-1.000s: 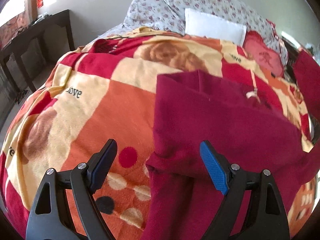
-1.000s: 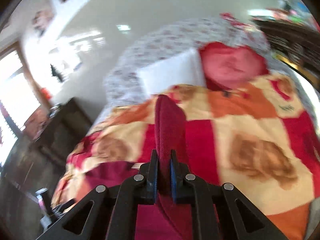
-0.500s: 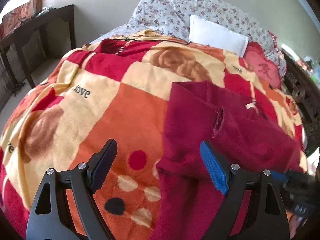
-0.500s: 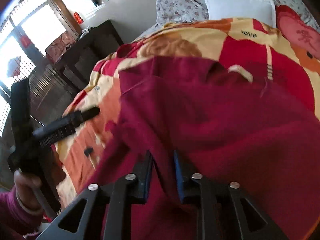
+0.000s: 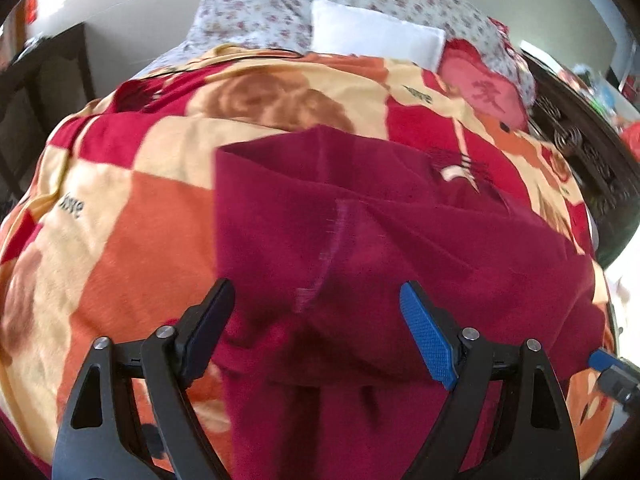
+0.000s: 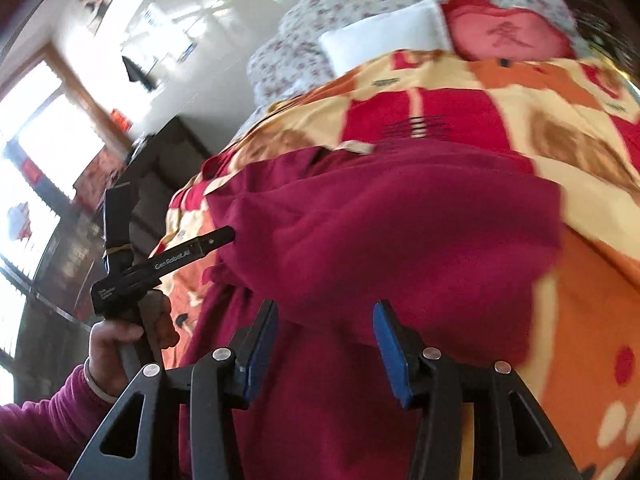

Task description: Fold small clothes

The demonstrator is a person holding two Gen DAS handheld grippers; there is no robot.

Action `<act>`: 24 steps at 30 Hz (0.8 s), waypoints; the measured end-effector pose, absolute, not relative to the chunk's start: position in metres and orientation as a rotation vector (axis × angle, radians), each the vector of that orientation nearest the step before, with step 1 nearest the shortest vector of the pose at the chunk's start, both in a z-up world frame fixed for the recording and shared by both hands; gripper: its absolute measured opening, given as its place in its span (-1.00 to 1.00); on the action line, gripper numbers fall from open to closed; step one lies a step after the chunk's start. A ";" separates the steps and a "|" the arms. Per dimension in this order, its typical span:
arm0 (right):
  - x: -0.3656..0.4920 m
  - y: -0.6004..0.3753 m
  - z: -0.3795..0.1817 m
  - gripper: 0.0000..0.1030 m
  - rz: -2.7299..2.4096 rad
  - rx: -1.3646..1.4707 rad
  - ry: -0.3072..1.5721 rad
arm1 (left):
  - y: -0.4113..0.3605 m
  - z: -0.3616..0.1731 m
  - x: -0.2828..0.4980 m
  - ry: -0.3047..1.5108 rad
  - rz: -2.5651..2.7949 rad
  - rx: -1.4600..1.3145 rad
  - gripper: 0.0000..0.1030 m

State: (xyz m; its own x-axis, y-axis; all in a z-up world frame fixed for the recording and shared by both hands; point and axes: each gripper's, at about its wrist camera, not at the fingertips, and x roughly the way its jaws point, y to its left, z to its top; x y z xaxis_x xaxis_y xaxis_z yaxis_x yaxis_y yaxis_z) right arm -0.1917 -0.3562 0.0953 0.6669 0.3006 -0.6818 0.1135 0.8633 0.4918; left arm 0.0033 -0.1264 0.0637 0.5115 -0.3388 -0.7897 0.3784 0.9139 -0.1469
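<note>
A second ago my right hand-held gripper (image 6: 326, 344) was clamped on a raised edge of the dark red garment (image 6: 400, 240); now its jaws are opening and the cloth has dropped out of them, lying just ahead of the blue pads with nothing pinched between. The lifted part has come down over the rest, so I judge one fold has just been laid and the piece is ready to be smoothed or folded again.

My left hand-held gripper (image 5: 316, 328) is released too, jaws wide but easing inward, hanging over the garment's near edge with cloth below the gap, not gripped. From my right wrist I see it off to the left, held by my hand (image 6: 120, 336) in a magenta sleeve (image 6: 36, 428).

The garment lies spread ahead of both grippers on the bed's blanket (image 5: 132, 240), a soft, yielding patchwork of orange, red and cream. Beyond it sit a white pillow (image 5: 372, 36), a red cushion (image 5: 480, 88) and floral bedding (image 5: 256, 12). Dark furniture (image 6: 160, 184) stands far left by a bright window (image 6: 48, 140).
</note>
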 end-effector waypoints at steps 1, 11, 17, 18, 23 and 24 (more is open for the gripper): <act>-0.197 -0.362 0.095 -0.08 0.098 0.543 0.840 | -0.130 0.063 0.002 0.941 -0.445 0.056 0.10; -0.225 -0.416 0.090 -0.08 -0.123 0.627 0.807 | -0.129 0.128 0.009 0.838 -0.539 -0.014 -0.73; -0.216 -0.418 0.086 -0.07 -0.128 0.640 0.805 | -0.084 0.137 0.014 0.810 -0.458 -0.044 -0.73; -0.212 -0.419 0.083 -0.06 -0.128 0.651 0.806 | -0.081 0.128 0.015 0.831 -0.443 -0.031 -0.73; -0.184 -0.435 0.070 0.03 -0.170 0.697 0.816 | -0.077 0.080 0.012 0.954 -0.404 -0.025 -0.73; -0.179 -0.439 0.069 0.07 -0.173 0.708 0.815 | -0.080 0.076 0.010 0.960 -0.408 -0.022 -0.73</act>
State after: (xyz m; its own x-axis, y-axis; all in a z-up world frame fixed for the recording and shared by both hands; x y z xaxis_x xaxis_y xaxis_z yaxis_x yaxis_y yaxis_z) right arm -0.1787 -0.4385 0.0687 0.6862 0.1200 -0.7175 0.4016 0.7599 0.5111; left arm 0.0099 -0.0801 0.0763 0.5038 -0.3471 -0.7910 0.3280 0.9240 -0.1966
